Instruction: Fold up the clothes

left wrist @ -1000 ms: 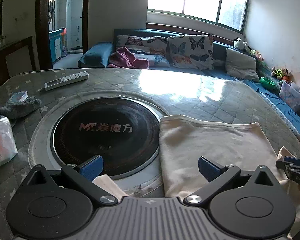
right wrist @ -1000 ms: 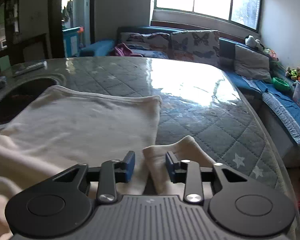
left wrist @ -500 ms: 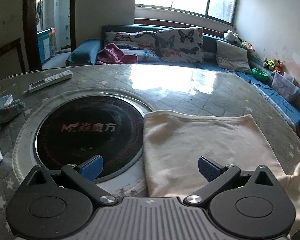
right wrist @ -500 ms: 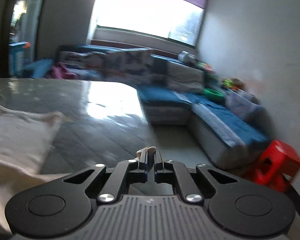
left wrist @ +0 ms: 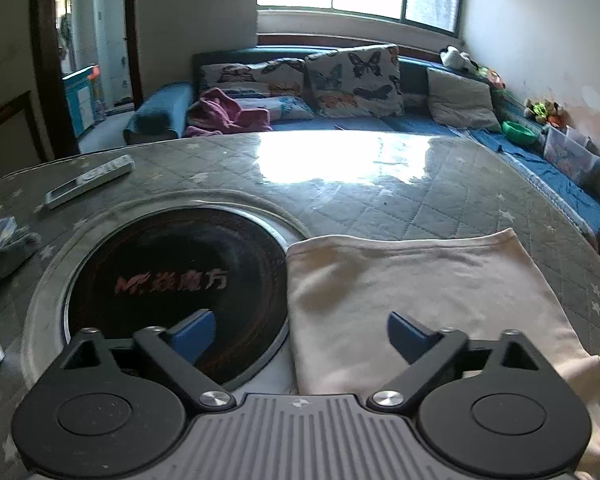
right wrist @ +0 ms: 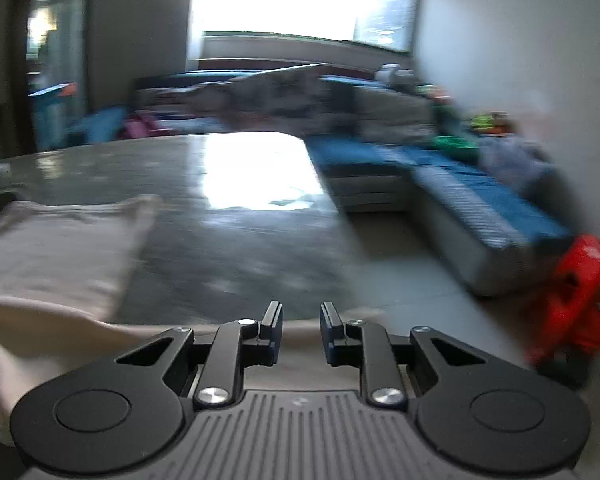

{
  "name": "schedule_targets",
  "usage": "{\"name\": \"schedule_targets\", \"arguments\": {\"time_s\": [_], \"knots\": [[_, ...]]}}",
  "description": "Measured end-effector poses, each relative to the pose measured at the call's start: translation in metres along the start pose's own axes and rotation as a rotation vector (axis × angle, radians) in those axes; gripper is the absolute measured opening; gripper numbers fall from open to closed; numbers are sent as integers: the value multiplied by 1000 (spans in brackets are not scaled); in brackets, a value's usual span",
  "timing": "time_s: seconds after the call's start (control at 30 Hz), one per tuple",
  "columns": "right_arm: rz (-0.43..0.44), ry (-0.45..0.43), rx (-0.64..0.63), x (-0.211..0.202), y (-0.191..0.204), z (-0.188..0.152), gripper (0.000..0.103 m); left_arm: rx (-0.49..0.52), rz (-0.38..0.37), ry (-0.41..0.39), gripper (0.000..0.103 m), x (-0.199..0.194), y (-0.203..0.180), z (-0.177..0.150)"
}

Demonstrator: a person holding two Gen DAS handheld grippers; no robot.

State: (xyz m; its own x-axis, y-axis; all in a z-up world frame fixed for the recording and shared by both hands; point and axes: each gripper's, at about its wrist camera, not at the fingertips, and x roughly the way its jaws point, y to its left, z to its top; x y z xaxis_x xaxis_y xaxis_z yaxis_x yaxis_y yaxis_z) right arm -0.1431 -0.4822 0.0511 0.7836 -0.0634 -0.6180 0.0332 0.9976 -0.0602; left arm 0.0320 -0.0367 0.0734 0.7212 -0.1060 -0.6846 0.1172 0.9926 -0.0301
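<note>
Left wrist view: the left tongs (left wrist: 298,334) hang spread wide over the cream garment (left wrist: 416,292), which lies flat on the quilted counter (left wrist: 440,200) just beside the round black induction cooktop (left wrist: 172,276).

Right wrist view, blurred: the right tongs (right wrist: 300,330) stand slightly parted, seemingly pinching nothing, with cream cloth (right wrist: 56,256) beneath and left of them.

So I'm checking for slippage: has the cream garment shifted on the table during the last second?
Cannot tell. In the left wrist view the cream garment overlaps the round black cooktop as before; only the camera viewpoint clearly changed.
</note>
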Motion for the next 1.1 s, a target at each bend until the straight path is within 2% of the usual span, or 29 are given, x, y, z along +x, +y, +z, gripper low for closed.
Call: {"name": "schedule_targets", "arguments": {"time_s": [0.17, 0.47, 0.53, 0.63, 0.7, 0.77, 0.8, 0.83, 0.9, 1.1], "knots": [[180, 55, -41, 36, 41, 31, 21, 51, 13, 31, 78, 32, -4, 11], [298, 138, -96, 107, 81, 80, 22, 94, 2, 79, 66, 74, -8, 22], [309, 153, -99, 121, 83, 86, 27, 102, -5, 81, 64, 80, -9, 23], [321, 170, -107, 140, 90, 94, 27, 114, -22, 74, 49, 86, -10, 25], [321, 189, -116, 152, 95, 96, 26, 124, -38, 66, 33, 90, -11, 28], [321, 199, -126, 161, 98, 97, 25, 143, -48, 57, 23, 93, -13, 31], [324, 197, -127, 163, 99, 98, 24, 154, -53, 54, 16, 95, -15, 32], [326, 195, -126, 165, 100, 99, 16, 165, -58, 52, 13, 97, -17, 34], [324, 187, -134, 169, 102, 102, 5, 188, -64, 47, 8, 102, -20, 37], [281, 132, -177, 175, 108, 117, 4, 242, -46, 20, 7, 118, -29, 50]]}}
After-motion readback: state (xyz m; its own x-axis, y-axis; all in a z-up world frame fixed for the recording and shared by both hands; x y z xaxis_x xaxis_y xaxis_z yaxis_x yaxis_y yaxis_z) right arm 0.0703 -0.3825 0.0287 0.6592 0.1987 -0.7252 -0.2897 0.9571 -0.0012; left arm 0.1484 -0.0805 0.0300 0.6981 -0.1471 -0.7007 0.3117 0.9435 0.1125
